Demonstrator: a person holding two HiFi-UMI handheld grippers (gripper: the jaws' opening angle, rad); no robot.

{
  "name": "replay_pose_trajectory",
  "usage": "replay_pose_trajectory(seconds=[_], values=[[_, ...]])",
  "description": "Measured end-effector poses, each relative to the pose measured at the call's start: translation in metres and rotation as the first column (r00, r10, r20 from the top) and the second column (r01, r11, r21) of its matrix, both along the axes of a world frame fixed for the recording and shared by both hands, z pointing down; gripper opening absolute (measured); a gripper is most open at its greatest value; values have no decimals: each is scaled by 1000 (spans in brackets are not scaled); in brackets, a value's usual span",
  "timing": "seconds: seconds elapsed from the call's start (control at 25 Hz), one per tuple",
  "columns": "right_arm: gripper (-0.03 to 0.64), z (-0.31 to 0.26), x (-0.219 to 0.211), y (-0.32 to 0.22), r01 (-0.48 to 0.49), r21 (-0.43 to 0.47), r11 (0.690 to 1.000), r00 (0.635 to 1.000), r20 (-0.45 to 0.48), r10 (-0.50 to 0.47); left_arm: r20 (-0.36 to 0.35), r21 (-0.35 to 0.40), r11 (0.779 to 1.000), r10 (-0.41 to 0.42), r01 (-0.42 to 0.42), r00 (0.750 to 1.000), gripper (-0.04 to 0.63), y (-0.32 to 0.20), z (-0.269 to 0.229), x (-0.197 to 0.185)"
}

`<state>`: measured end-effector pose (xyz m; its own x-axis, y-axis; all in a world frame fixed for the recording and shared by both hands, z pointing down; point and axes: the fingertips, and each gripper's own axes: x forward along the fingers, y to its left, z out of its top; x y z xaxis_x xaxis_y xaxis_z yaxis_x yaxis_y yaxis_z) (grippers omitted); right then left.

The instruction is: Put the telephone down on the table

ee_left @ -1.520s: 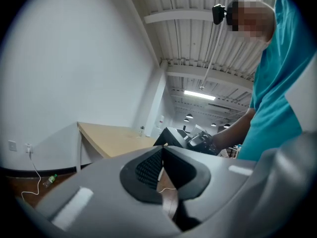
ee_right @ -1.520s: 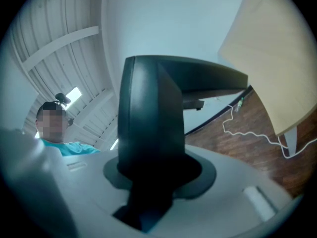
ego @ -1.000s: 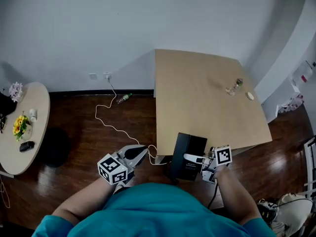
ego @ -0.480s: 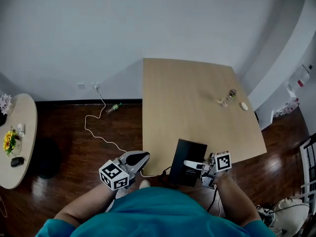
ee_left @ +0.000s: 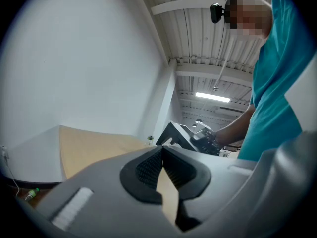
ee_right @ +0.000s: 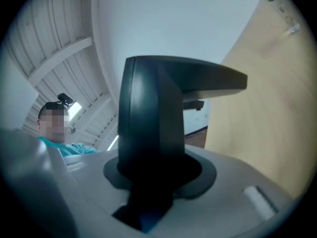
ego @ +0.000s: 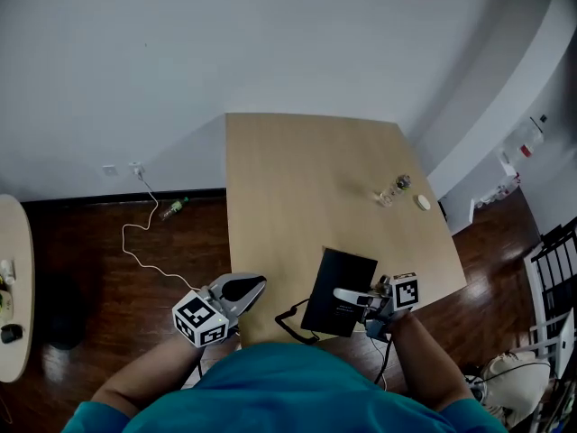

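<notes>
Head view looks steeply down on a pale wooden worktop (ego: 306, 188) set against a white wall, with dark wooden floor (ego: 108, 314) around it. We hold the right gripper (ego: 353, 296) at the near edge of the worktop, and its fingers are clenched on the black telephone (ego: 335, 282), which lies over that near edge, toward the right corner. From the head view we cannot tell whether the telephone's underside touches the wood. A black cord (ego: 290, 319) hangs from the telephone, looping just off the worktop's edge.

In the right gripper view the telephone (ee_right: 153, 113) fills the space between the fingers and stands tall in front of the camera, with the worktop (ee_right: 257, 108) stretching away on the right.

We hold the left gripper (ego: 255, 283) just beside the near left corner of the worktop, apart from the telephone. In the left gripper view its fingers (ee_left: 148, 165) meet at the tips with nothing between them, and beyond them we see the worktop (ee_left: 89, 145) and the telephone (ee_left: 173, 134) tilted.

Far across the worktop stand a small glass bottle (ego: 394, 188) and a little white disc (ego: 423, 203), near each other. A white cable (ego: 135, 242) trails over the floor to the left
</notes>
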<state>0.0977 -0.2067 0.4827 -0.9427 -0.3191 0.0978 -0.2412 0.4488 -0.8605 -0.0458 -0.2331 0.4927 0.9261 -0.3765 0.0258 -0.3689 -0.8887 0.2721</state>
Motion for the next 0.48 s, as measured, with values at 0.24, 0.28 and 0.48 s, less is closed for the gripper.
replay_pose_trajectory(seconds=[0.24, 0.28, 0.48], values=[[160, 5, 44, -24, 39, -19, 999, 999, 24, -38, 13, 4, 999, -39, 39, 999, 6, -20, 0, 39], [160, 8, 54, -27, 48, -26, 999, 998, 36, -47, 22, 12, 999, -46, 46, 999, 6, -21, 2, 49], [160, 28, 134, -49, 119, -39, 992, 990, 77, -116, 56, 47, 990, -137, 134, 989, 6, -37, 10, 122]])
